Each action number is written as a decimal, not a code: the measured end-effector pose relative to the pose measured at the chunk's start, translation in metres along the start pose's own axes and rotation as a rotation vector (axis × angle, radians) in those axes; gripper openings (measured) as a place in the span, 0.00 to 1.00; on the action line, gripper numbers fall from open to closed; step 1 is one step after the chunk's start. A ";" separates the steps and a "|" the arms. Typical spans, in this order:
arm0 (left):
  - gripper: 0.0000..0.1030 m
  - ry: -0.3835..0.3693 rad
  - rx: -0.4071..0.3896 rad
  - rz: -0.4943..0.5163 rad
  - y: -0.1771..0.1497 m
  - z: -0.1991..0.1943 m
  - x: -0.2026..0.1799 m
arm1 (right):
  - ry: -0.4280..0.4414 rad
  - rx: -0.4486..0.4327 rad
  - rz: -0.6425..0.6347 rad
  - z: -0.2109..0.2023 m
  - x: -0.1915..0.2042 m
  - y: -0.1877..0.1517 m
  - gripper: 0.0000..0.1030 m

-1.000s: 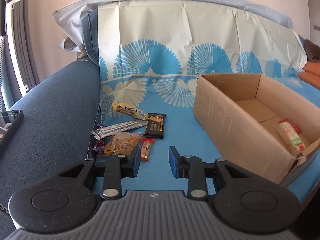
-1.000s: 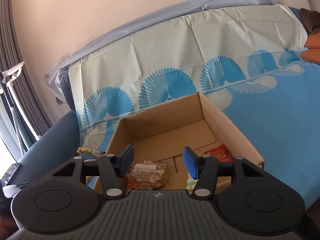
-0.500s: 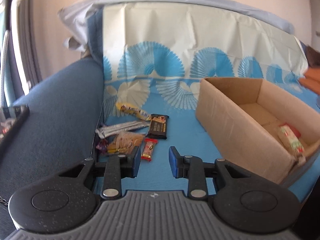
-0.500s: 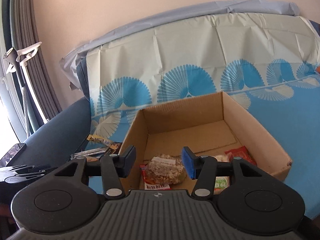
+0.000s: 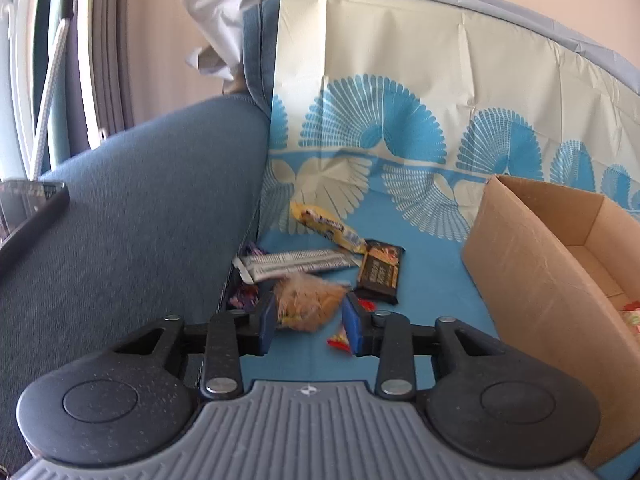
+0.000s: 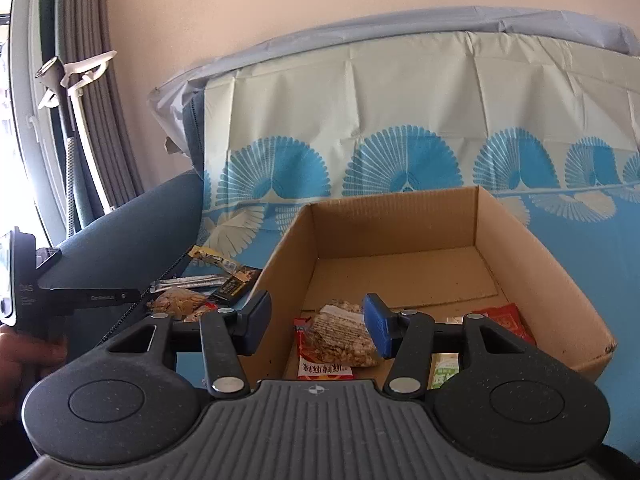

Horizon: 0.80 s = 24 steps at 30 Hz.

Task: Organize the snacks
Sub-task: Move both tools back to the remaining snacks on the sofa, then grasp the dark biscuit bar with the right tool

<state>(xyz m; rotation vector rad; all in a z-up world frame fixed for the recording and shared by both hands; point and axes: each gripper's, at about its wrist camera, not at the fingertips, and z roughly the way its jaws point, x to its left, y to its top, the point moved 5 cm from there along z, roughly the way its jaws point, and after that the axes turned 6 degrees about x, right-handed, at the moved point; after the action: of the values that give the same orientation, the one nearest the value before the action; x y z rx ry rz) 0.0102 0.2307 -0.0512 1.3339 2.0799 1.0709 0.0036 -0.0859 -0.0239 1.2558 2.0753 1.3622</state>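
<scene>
The left gripper (image 5: 310,326) hovers low over a loose group of snacks on the blue patterned cover (image 5: 432,280) of a sofa seat. Its fingers (image 5: 267,326) are opening; a clear bag of brown snacks (image 5: 310,300) shows in the gap between them, but contact with the pads cannot be confirmed, and the bag is blurred.

Around the bag:
- a silver bar wrapper (image 5: 296,263) lies just behind it
- a yellow bar wrapper (image 5: 328,226) lies farther back
- a dark chocolate bar (image 5: 379,276) lies to the right
- a small red packet (image 5: 340,336) lies beside the right finger
- a purple wrapper (image 5: 244,295) sits against the blue armrest (image 5: 132,220)

The cardboard box (image 5: 532,280) stands to the right of the group, near it but apart.

The right gripper (image 6: 316,322) is above the near edge of the cardboard box (image 6: 516,236). Its fingers (image 6: 376,326) stand about half apart and hold nothing. Inside the box, below the gap, lies a clear bag of puffed grain (image 6: 344,334) on top of a red-and-white packet (image 6: 324,368). A red packet (image 6: 506,320) and a green-and-white packet (image 6: 444,370) lie at the right front of the box floor; the rear half of the floor is bare.

A hand (image 6: 28,364) holding a black device is visible at the left edge of the right wrist view
</scene>
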 end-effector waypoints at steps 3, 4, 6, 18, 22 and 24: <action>0.44 0.026 -0.025 0.036 0.003 0.006 -0.007 | 0.005 0.013 0.001 -0.001 -0.003 0.001 0.49; 0.46 0.034 -0.028 0.044 0.004 0.009 -0.009 | 0.002 0.016 -0.005 0.000 -0.003 0.002 0.47; 0.49 0.045 -0.029 0.052 0.004 0.014 -0.010 | 0.002 0.027 -0.010 0.003 -0.002 0.007 0.46; 0.71 0.092 0.012 0.071 0.006 0.048 -0.006 | 0.133 0.063 -0.013 0.059 0.075 0.087 0.48; 0.74 0.083 0.020 0.066 0.006 0.057 -0.002 | 0.141 0.081 0.028 0.093 0.097 0.111 0.50; 0.75 0.079 0.022 0.075 0.006 0.059 -0.004 | 0.136 0.098 0.042 0.110 0.105 0.118 0.51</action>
<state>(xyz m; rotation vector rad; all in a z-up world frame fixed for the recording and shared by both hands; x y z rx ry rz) 0.0572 0.2504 -0.0823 1.4114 2.1194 1.1528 0.0791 0.0774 0.0440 1.2853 2.2439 1.4162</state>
